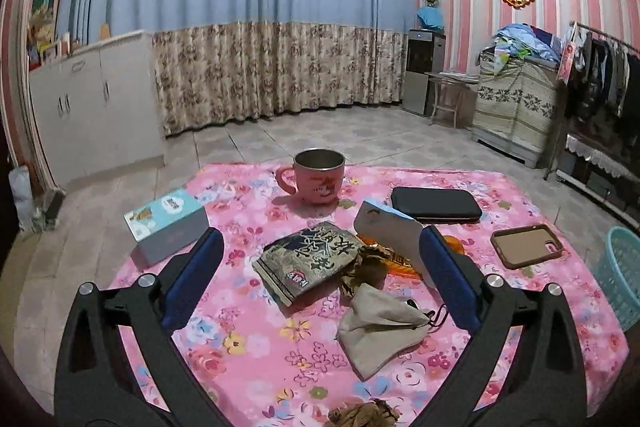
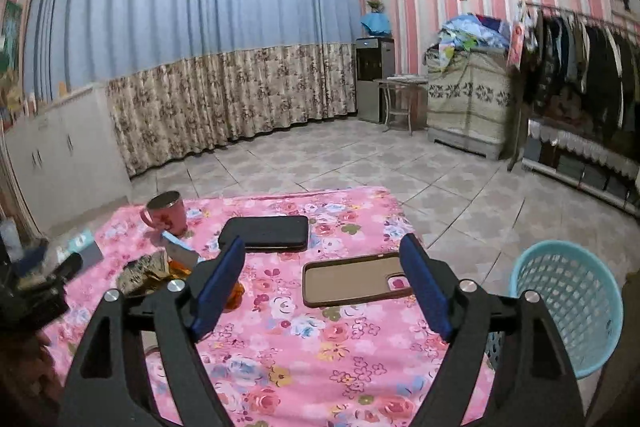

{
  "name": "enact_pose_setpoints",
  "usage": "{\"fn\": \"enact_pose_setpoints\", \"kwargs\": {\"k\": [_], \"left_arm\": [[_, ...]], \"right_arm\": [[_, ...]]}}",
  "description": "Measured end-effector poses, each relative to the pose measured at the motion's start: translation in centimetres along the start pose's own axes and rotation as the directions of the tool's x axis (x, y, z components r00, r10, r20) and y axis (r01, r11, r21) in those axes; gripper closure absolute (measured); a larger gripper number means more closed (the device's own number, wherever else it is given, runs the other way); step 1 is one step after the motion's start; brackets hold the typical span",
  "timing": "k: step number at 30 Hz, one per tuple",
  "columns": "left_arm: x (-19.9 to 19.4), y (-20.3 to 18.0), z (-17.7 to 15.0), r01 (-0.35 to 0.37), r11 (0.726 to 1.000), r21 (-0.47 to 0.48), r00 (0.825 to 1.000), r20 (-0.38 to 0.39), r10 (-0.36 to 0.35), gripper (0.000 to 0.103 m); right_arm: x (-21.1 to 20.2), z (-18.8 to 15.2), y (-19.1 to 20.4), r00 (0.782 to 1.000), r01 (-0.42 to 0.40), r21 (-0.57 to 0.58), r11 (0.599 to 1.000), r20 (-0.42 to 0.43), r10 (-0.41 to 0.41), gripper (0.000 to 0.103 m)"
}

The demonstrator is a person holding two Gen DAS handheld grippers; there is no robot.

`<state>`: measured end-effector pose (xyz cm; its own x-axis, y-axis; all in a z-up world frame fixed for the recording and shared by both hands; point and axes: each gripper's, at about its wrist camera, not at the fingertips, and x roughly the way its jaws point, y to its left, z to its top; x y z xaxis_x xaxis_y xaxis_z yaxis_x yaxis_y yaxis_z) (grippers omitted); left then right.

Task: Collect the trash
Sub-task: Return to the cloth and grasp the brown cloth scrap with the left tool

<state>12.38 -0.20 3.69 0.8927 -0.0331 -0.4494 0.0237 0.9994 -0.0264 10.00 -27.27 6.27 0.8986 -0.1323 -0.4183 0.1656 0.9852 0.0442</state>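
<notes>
The trash lies mid-table on the pink floral cloth (image 1: 256, 347): a crumpled dark snack packet (image 1: 308, 263) dead ahead of the left gripper (image 1: 320, 267), with an orange wrapper (image 1: 404, 261) and brown crumpled scraps (image 1: 368, 267) touching it at its 3 o'clock side. A beige cloth pouch (image 1: 378, 327) lies at 5 o'clock from the packet, and another brown scrap (image 1: 364, 415) sits at 6 o'clock by the frame's bottom edge. Only the left wrist view shows the pouch and that near scrap; in the right wrist view the packet (image 2: 146, 273) shows just partly, at 9 o'clock from the right gripper (image 2: 324, 291).

The left gripper's jaws stand wide apart with nothing held; the packet lies beyond them, untouched. The right gripper's jaws are also spread and empty, above a brown phone case (image 2: 354, 279).

The light-blue mesh basket (image 2: 572, 303) stands on the floor off the table's edge, at 3 o'clock from the right gripper; its inside cannot be made out. The left view catches only its rim (image 1: 618, 275). A pink mug (image 1: 314, 179) stands at 12 o'clock from the packet, its metal interior looking empty. A white-and-teal box (image 1: 168, 223) sits at 10 o'clock, a black case (image 1: 436, 205) at 2 o'clock.
</notes>
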Motion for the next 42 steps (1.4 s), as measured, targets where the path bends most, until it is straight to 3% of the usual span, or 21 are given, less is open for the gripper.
{"fn": "enact_pose_setpoints", "kwargs": {"k": [4, 7, 11, 39, 42], "left_arm": [[-0.2, -1.9, 0.2, 0.016, 0.998, 0.068, 0.999, 0.026, -0.018, 0.007], [-0.1, -2.6, -0.1, 0.036, 0.997, 0.069, 0.999, 0.023, -0.037, 0.007], [0.0, -3.2, -0.3, 0.036, 0.997, 0.074, 0.999, 0.023, -0.038, 0.007], [0.4, -2.1, -0.7, 0.018, 0.999, 0.045, 1.0, 0.014, -0.019, 0.006], [0.6, -1.4, -0.5, -0.025, 0.998, 0.063, 1.0, 0.021, 0.023, 0.006]], "right_arm": [[0.2, -0.5, 0.2, 1.0, 0.015, -0.037, 0.999, -0.012, -0.015, 0.025], [0.0, -0.1, -0.3, 1.0, 0.0, 0.0, 1.0, -0.01, 0.0, 0.025], [0.1, 0.0, 0.6, 1.0, 0.017, -0.043, 0.999, 0.003, -0.017, 0.024], [0.2, -0.6, 0.6, 1.0, 0.01, -0.038, 0.999, -0.017, -0.01, 0.024], [0.3, -0.6, 0.5, 1.0, 0.003, -0.035, 0.999, -0.018, -0.003, 0.024]]}}
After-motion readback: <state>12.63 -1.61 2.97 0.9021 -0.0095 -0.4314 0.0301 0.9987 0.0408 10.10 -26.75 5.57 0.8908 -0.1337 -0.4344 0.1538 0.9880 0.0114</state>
